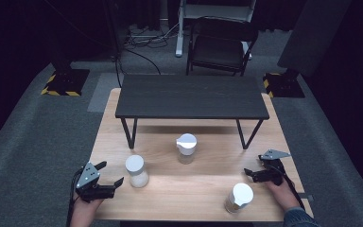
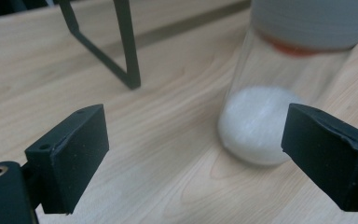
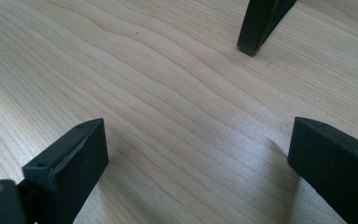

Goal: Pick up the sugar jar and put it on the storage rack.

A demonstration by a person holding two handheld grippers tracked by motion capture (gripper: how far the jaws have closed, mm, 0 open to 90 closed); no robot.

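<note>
Shaker jar (image 1: pixel 136 171) is standing upright on the wooden table (image 1: pixel 194 189), just beside the left gripper (image 1: pixel 108 177), whose wide jaws are flanking empty space so they can take it; right gripper (image 1: pixel 250 173) is resting apart, gaping over bare wood

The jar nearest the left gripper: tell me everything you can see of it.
The jar is a small clear container, glass or plastic by its look, with a pale grey ribbed screw cap and a thin orange-red band just under the cap. White powder or grains fill its lower part. It stands upright on the light wooden table, at the front left, in front of the black shelf's left leg. The left gripper points at it with jaws open, not touching it. Nothing else touches it.
</note>
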